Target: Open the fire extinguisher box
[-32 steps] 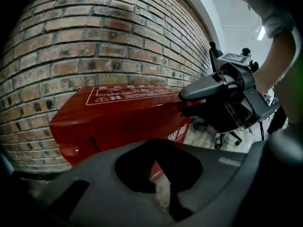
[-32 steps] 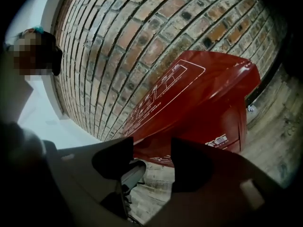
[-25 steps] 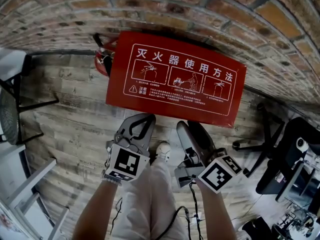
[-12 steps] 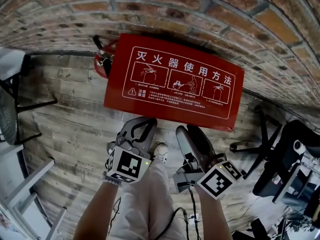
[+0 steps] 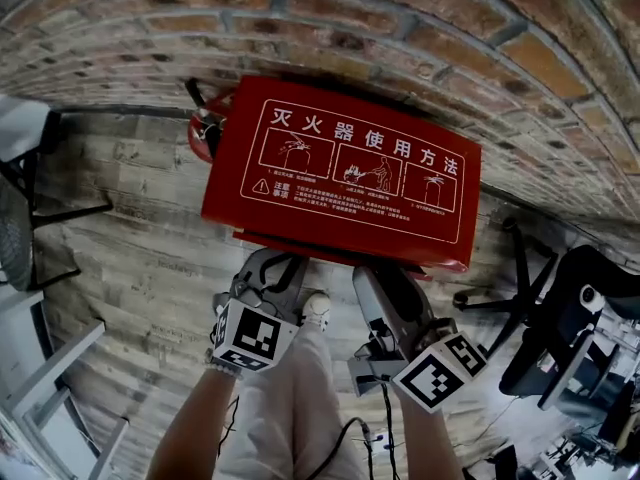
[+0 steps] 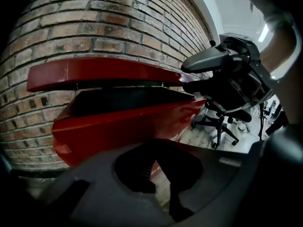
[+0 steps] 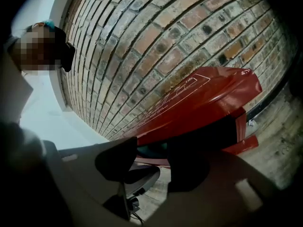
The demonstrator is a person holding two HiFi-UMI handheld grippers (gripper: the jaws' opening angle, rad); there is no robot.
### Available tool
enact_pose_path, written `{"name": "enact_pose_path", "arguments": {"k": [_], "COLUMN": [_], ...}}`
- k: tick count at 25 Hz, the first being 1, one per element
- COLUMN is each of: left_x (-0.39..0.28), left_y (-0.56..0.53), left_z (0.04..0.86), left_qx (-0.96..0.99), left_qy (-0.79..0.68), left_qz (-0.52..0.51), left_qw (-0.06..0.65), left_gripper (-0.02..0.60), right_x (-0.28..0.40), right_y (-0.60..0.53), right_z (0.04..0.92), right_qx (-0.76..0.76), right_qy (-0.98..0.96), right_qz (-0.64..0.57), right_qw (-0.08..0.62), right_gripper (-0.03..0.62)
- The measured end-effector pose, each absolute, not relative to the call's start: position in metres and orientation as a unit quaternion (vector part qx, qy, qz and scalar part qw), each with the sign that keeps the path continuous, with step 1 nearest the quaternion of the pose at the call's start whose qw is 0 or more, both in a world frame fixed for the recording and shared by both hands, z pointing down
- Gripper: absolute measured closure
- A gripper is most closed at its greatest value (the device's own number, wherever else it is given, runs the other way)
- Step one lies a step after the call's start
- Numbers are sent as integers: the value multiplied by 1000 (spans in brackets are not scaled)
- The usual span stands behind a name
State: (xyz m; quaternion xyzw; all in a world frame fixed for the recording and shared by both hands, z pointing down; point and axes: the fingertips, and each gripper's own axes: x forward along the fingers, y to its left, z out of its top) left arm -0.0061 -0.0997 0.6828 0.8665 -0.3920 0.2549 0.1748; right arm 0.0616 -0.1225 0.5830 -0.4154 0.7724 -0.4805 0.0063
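The red fire extinguisher box [image 5: 340,251] stands on the floor against a brick wall. Its lid [image 5: 345,168], printed with white instructions, is lifted a little, and a dark gap shows under the lid [image 6: 104,72] above the box body [image 6: 123,122]. My left gripper [image 5: 272,266] is under the lid's front edge at the left and looks shut, its dark tips [image 6: 156,167] merged with nothing between them. My right gripper [image 5: 390,273] is under the front edge at the right. Its jaws are apart and closing, with only the box's gap [image 7: 151,148] seen between its fingertips [image 7: 189,167].
A red extinguisher [image 5: 205,128] stands at the box's left end. Black office chairs are at the right [image 5: 560,318] and the left [image 5: 30,198]. A white frame [image 5: 50,388] is at the lower left. The person's legs and a shoe [image 5: 317,308] are below the grippers.
The lid's front edge has risen and now covers both grippers' tips; the box's rim shows beneath it. Both grippers have moved forward under the edge.
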Motion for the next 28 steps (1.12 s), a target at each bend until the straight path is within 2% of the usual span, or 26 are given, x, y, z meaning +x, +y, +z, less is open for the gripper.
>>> {"name": "enact_pose_path", "arguments": {"k": [7, 17, 18, 28], "left_x": [-3, -1, -1, -2], "left_y": [-96, -106, -106, -108], "left_z": [683, 670, 670, 665], "left_qx": [867, 864, 864, 863], "left_qy": [-392, -393, -394, -397], "left_qz": [255, 259, 259, 256], "left_qw": [173, 177, 178, 178], "left_gripper": [582, 582, 581, 583], "right_x": [65, 80, 81, 84], "right_y": [-125, -167, -171, -204], "right_z": [560, 513, 511, 481], "right_qx": [-420, -458, -463, -481], "right_qy": [796, 827, 827, 839], "right_qz": [-436, -318, -306, -208], "right_qw": [-10, -80, -89, -143], "right_gripper": [432, 559, 588, 588]}}
